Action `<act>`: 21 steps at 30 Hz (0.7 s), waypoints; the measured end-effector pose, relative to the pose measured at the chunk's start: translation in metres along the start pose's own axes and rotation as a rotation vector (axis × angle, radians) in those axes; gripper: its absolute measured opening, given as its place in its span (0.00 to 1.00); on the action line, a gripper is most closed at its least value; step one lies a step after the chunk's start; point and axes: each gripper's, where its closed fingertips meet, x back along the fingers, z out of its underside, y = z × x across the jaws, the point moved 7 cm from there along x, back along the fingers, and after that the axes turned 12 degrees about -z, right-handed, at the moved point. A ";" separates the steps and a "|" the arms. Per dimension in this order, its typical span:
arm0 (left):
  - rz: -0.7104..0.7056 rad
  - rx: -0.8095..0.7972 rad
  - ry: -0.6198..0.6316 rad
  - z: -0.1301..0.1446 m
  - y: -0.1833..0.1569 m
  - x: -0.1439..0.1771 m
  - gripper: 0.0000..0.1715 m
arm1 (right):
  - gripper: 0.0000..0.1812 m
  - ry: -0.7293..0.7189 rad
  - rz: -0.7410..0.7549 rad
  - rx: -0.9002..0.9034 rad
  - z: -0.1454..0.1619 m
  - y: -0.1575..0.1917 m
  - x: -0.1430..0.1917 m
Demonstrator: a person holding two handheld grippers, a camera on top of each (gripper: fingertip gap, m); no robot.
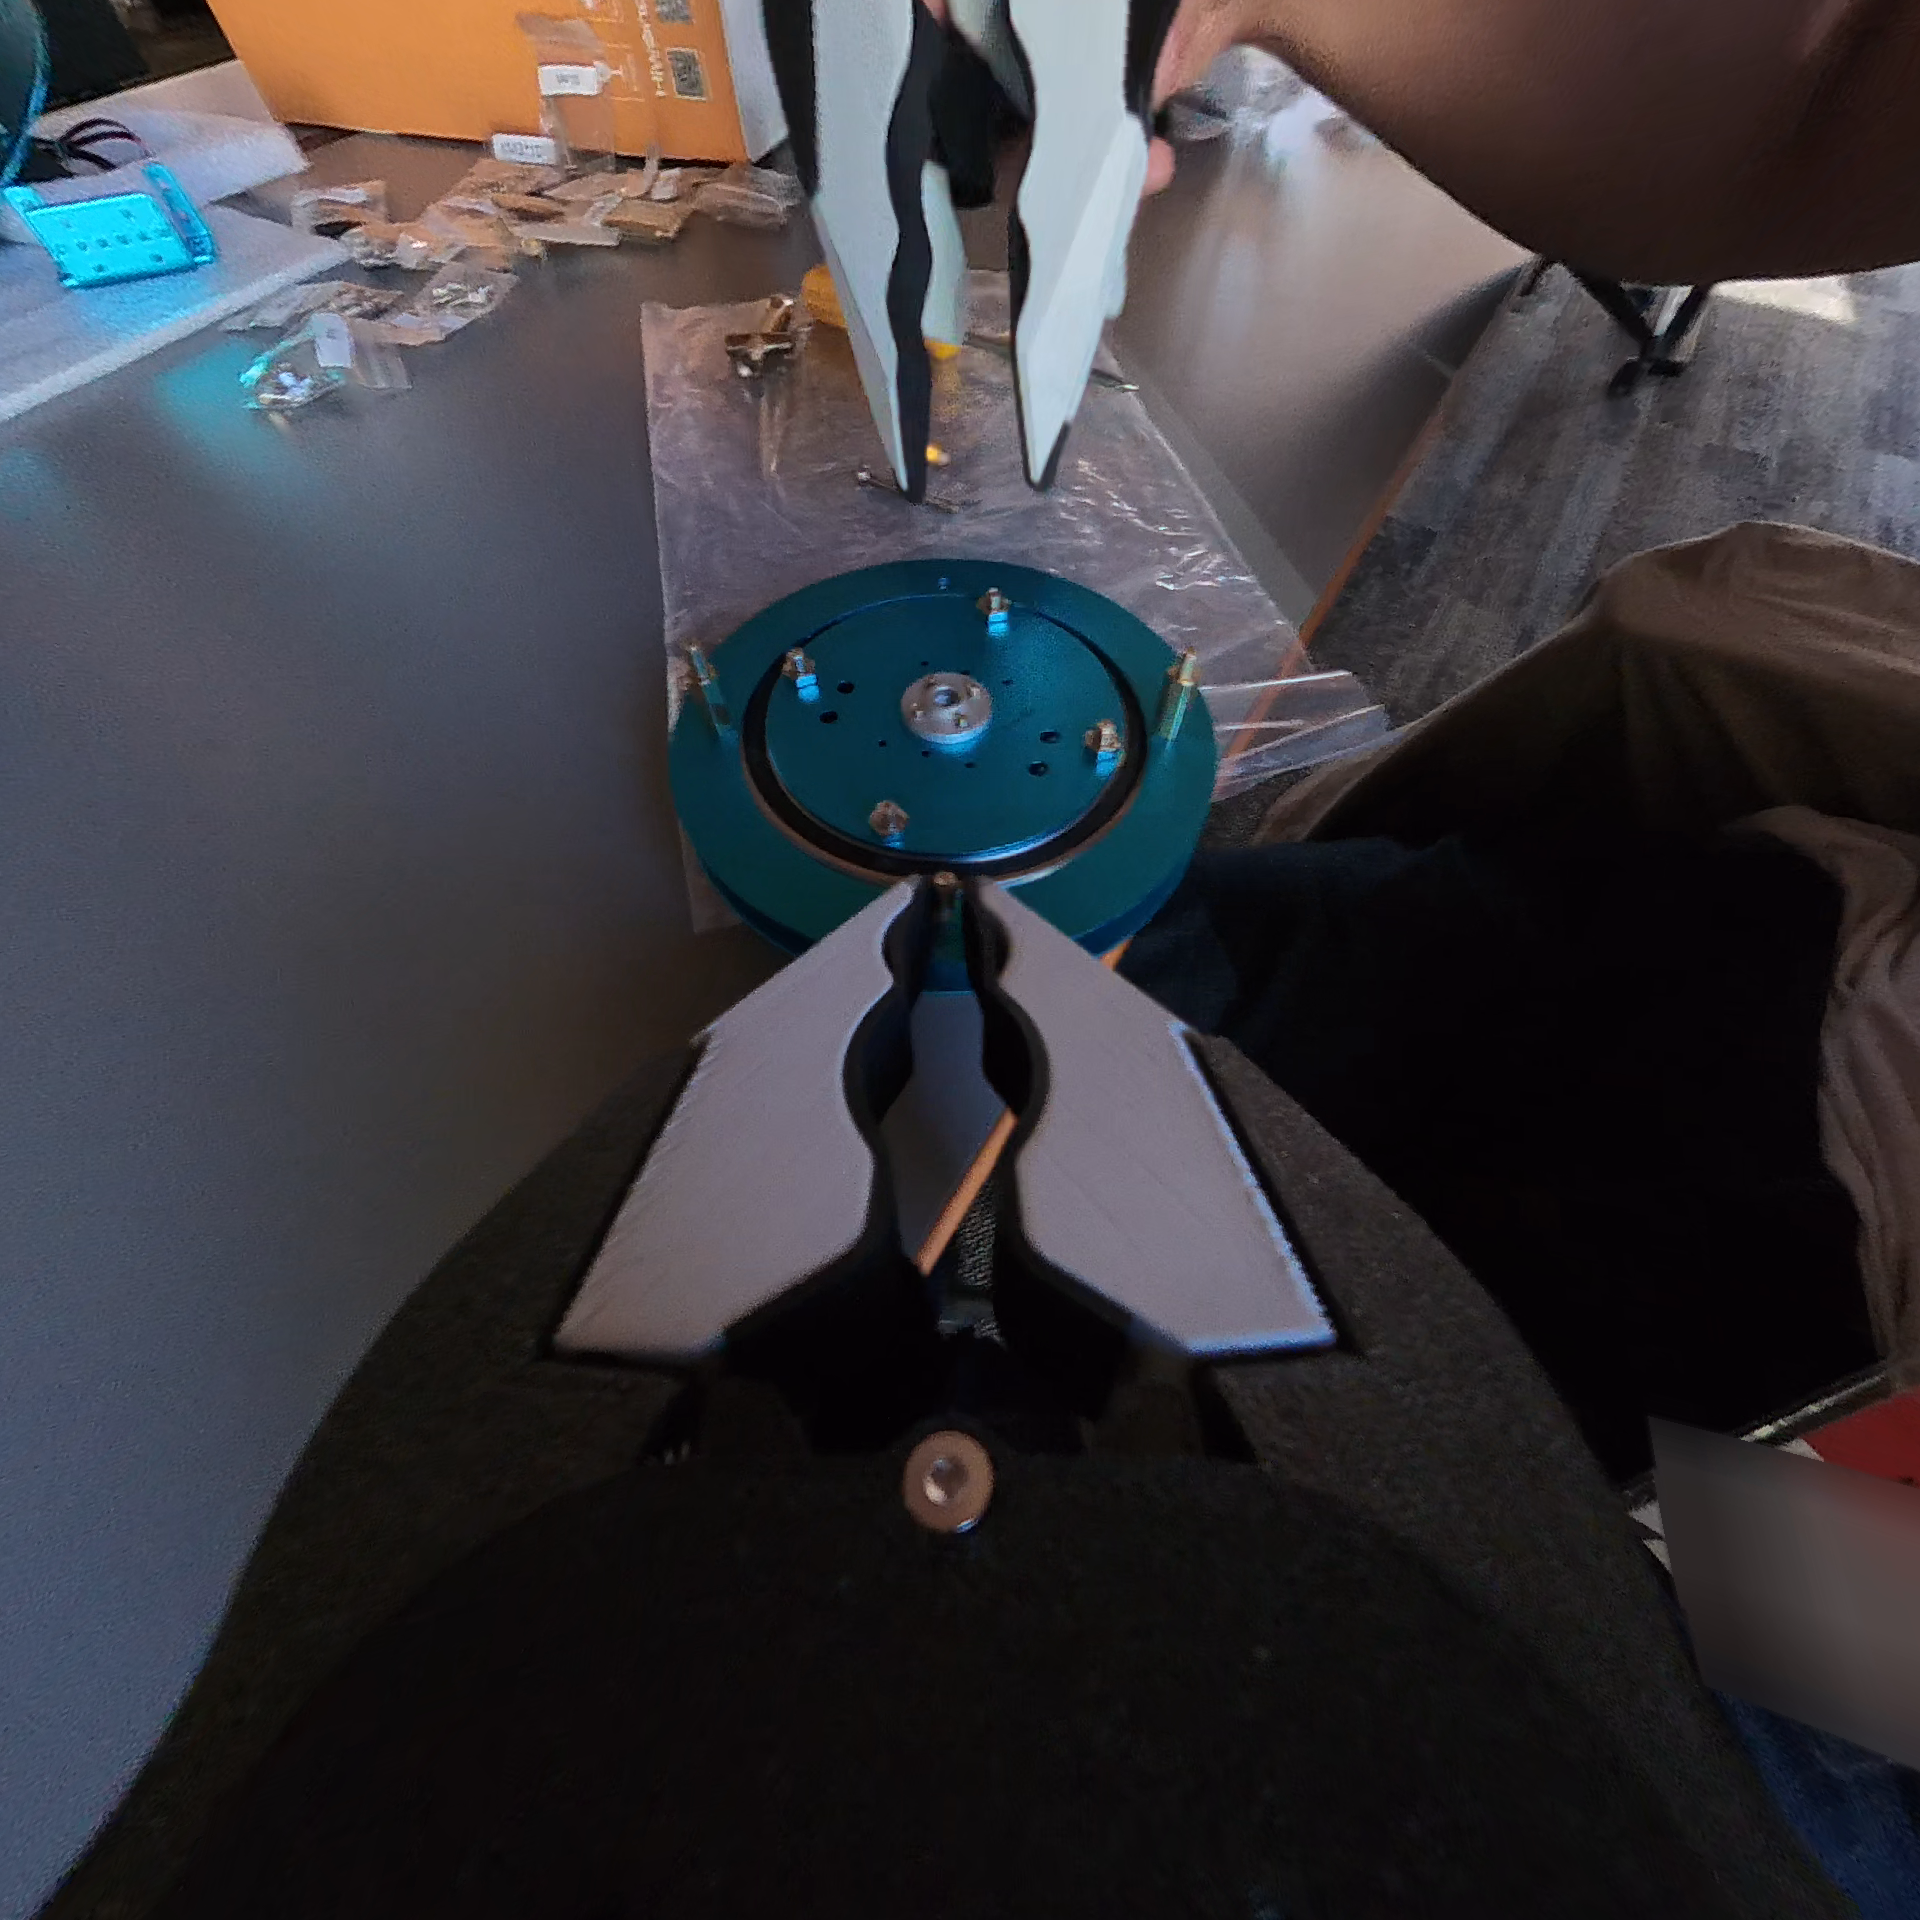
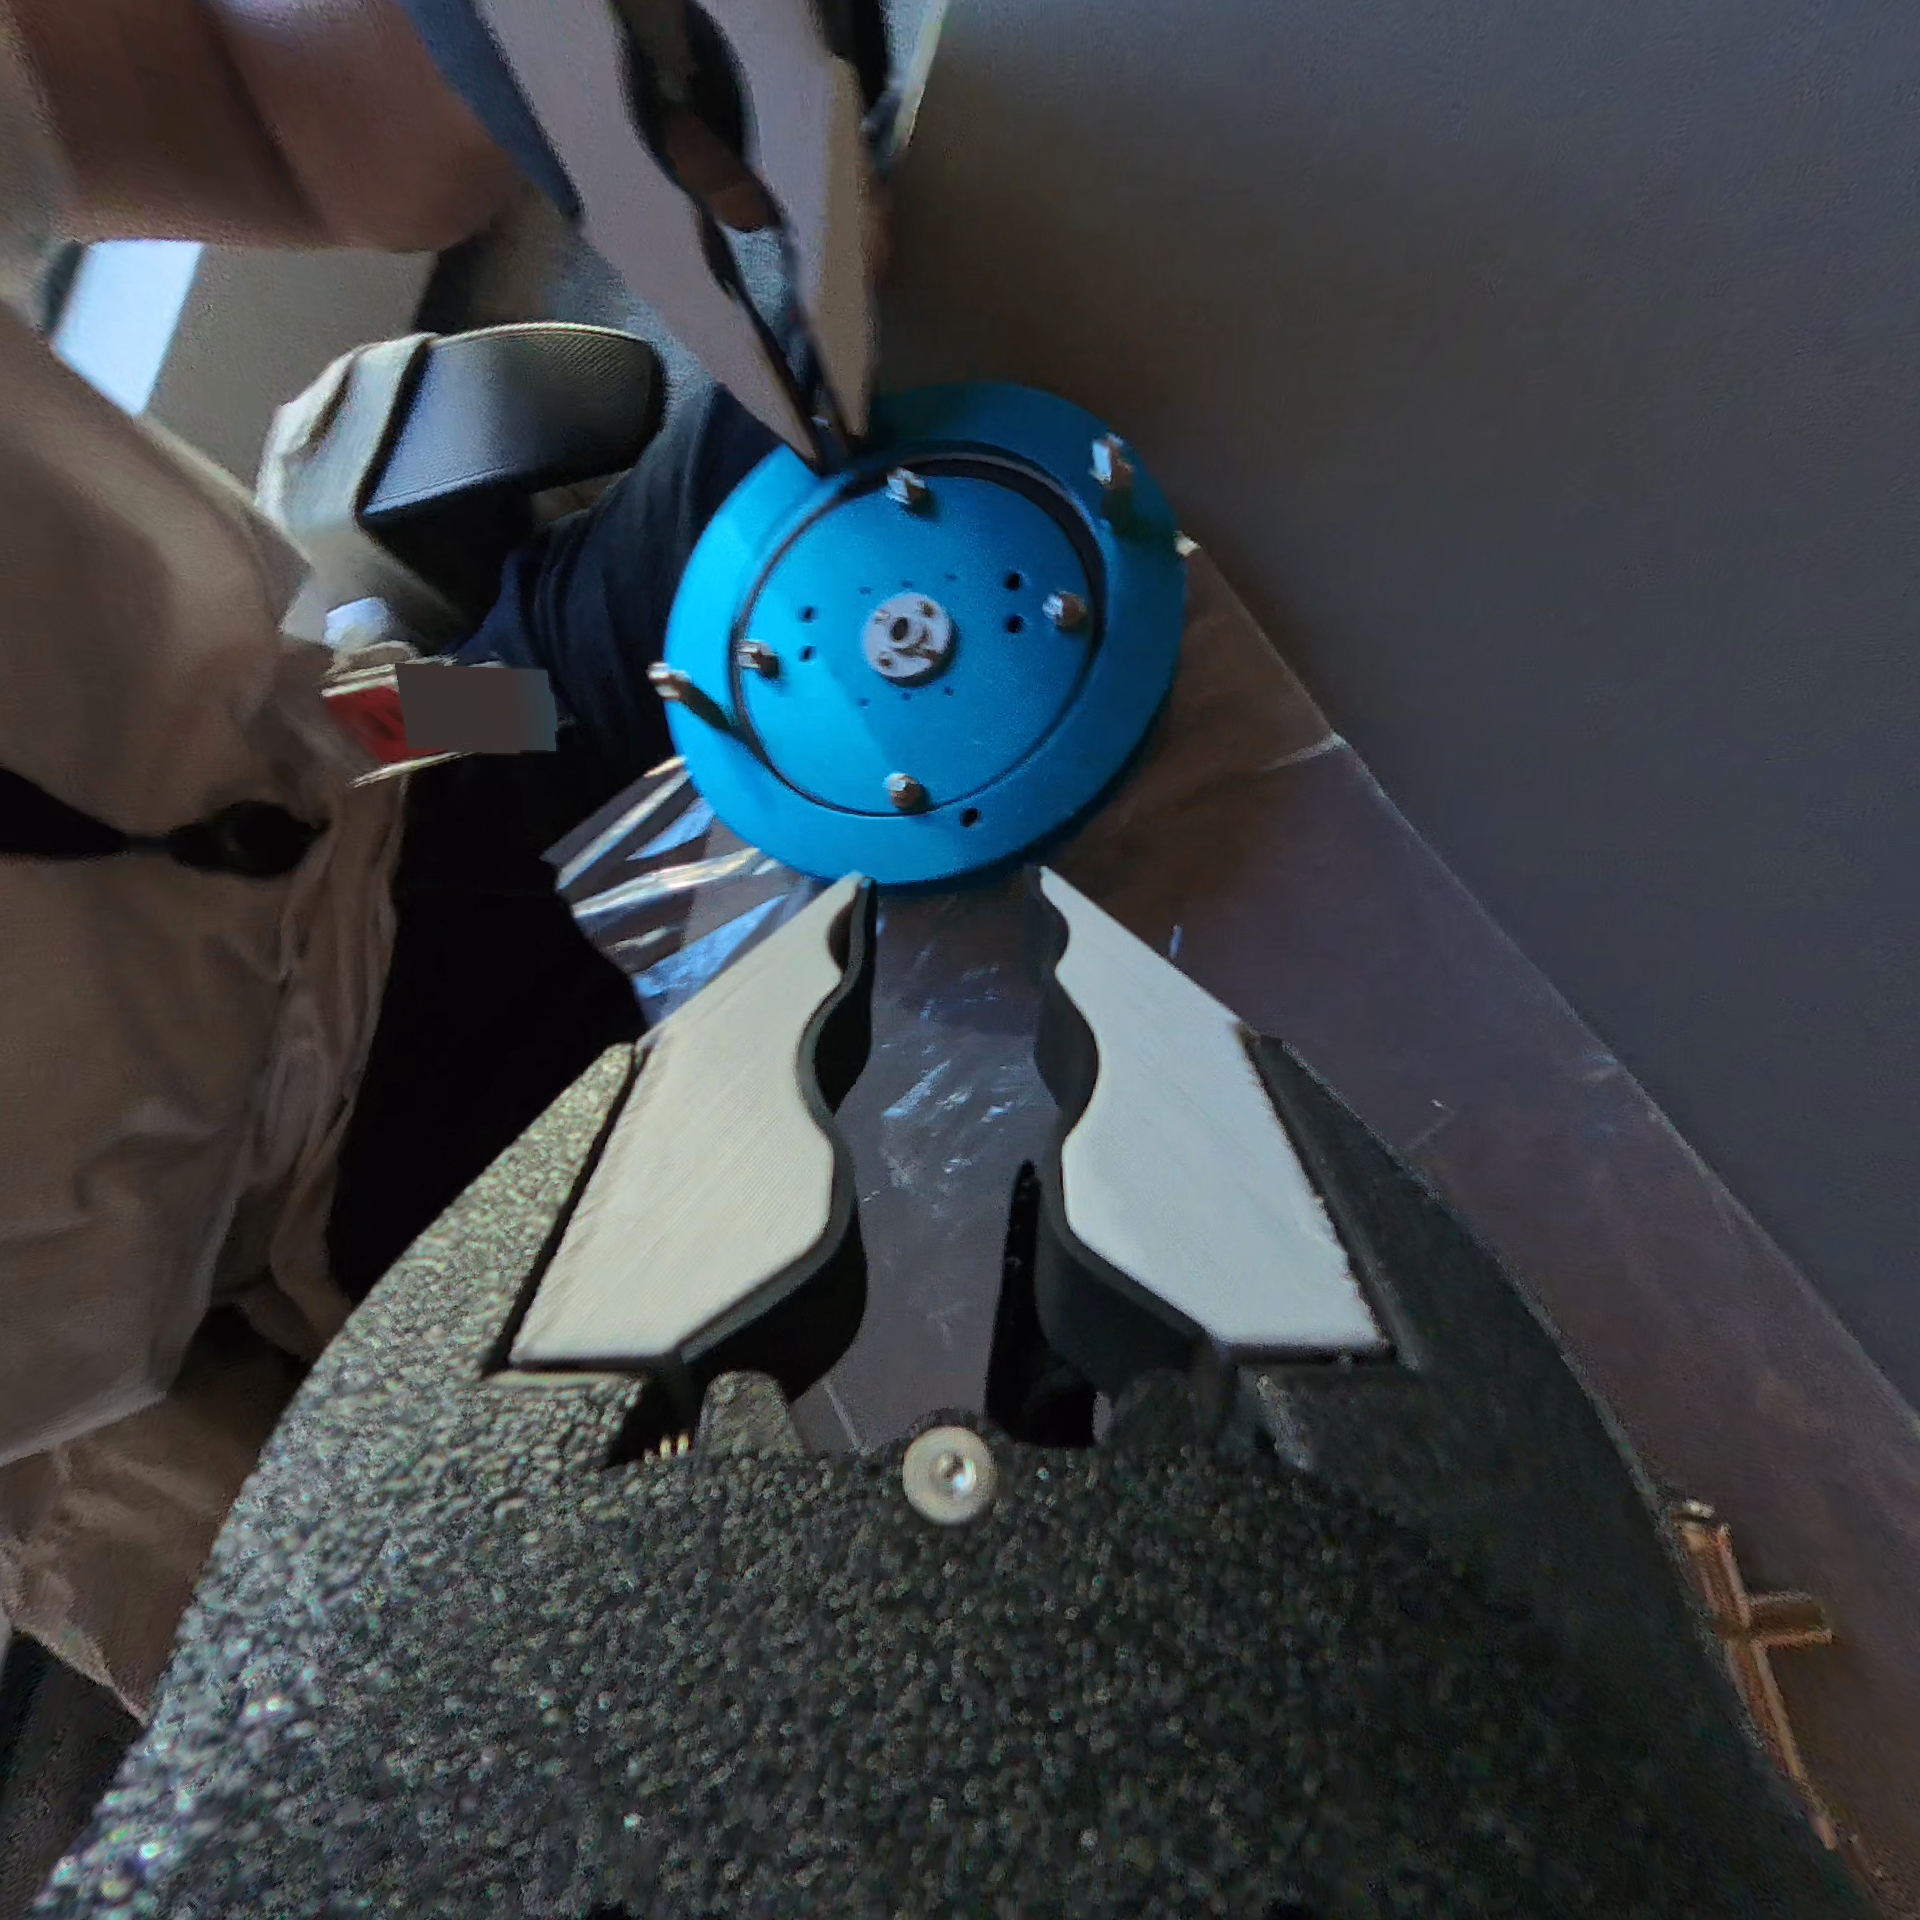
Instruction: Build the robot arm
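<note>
The left gripper [image 1: 943, 883], nearest the lens in its wrist view, has its pale, wavy-edged fingers drawn close around a small brass standoff [image 1: 944, 886] at the near rim of a blue round base [image 1: 1164, 790]; whether they actually pinch it cannot be told. The base is matte anodised metal, a wide ring around an inner disc [image 1: 883, 748] edged by a black seal, with a silver hub [image 1: 943, 709] at the centre and several upright brass posts. It rests on a crinkled clear plastic sheet [image 1: 1143, 520] on a smooth grey table [image 1: 312, 727], at the table's right edge.

Beyond the base, the right gripper [image 1: 982, 483] hangs tips-down over the sheet, its fingers apart and holding nothing. An orange box [image 1: 416, 62], small parts bags [image 1: 457, 239] and a bright blue bracket [image 1: 109, 234] crowd the far left. A person's dark and tan clothing [image 1: 1558, 987] fills the right.
</note>
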 end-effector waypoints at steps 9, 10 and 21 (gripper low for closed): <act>-0.046 -0.019 -0.030 -0.007 0.005 0.007 0.01 | 0.13 -0.139 -0.174 -0.361 0.007 -0.020 -0.023; -0.045 -0.020 -0.036 -0.007 0.005 0.007 0.01 | 0.13 -0.151 -0.189 -0.395 0.007 -0.021 -0.024; -0.007 -0.042 -0.051 -0.028 0.000 0.000 0.02 | 0.00 -0.332 -0.406 -0.632 0.017 -0.011 0.006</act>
